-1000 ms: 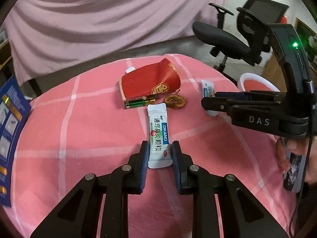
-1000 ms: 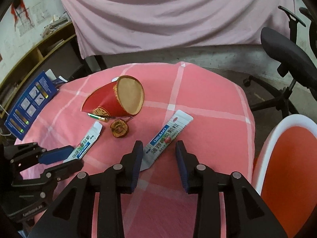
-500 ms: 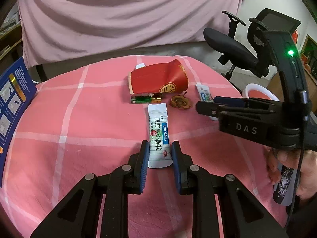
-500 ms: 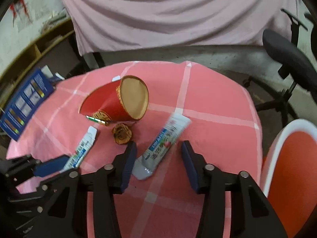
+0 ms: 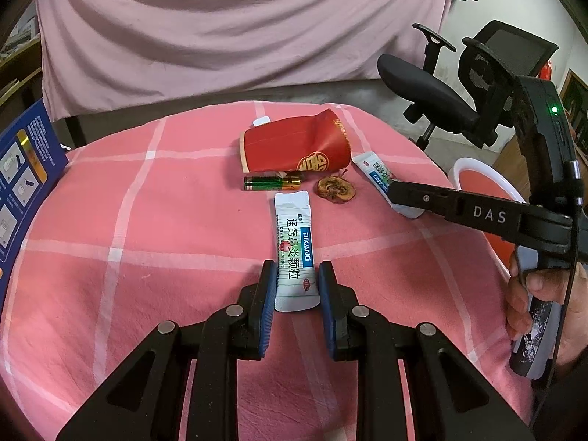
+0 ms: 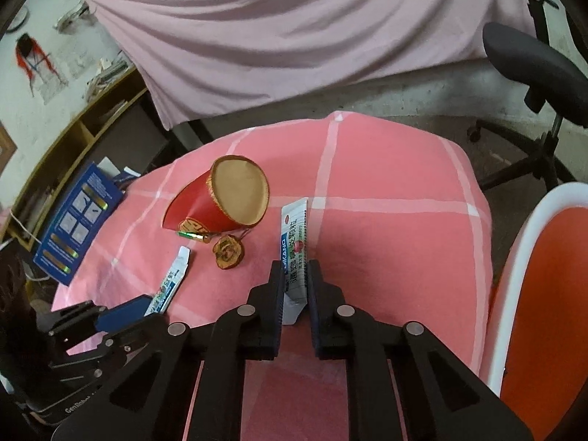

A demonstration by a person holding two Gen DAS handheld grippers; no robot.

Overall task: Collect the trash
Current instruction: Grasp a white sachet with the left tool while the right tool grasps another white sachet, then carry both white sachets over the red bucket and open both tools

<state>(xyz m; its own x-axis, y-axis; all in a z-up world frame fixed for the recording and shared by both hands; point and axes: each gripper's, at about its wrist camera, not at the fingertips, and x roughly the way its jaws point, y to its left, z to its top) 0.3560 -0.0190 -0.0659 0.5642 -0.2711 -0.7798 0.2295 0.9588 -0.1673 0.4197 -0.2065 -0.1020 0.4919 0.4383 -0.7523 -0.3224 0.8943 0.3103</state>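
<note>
Now, on the table:
Table: covered by a pink checked cloth [image 5: 183, 220].
Right gripper [image 6: 296, 286]: jaws have just closed; they are clamped on the near end of a white sachet [image 6: 294, 250], which is bent edge-up between the pads, its far end reaching toward the cup.
Left gripper [image 5: 296, 294]: jaws narrowly apart, one on each side of the near end of a second sachet [image 5: 294, 242]; that one lies flat on the cloth, and whether the pads press its edges I cannot tell.
Cup [image 5: 294, 147]: red paper, crushed, on its side past both sachets; its open mouth faces the right wrist camera.
Battery [image 5: 272, 183]: green and gold, lying just in front of the cup.
Dried slice [image 5: 336, 191]: brown, round, just right of the battery in the left view.
Bin [image 6: 533, 294]: orange inside, white rim, beside the table at the right.
Hand [image 5: 540, 305]: on the right gripper's handle.
Blue box [image 6: 75, 220]: at the table's left edge.
</note>
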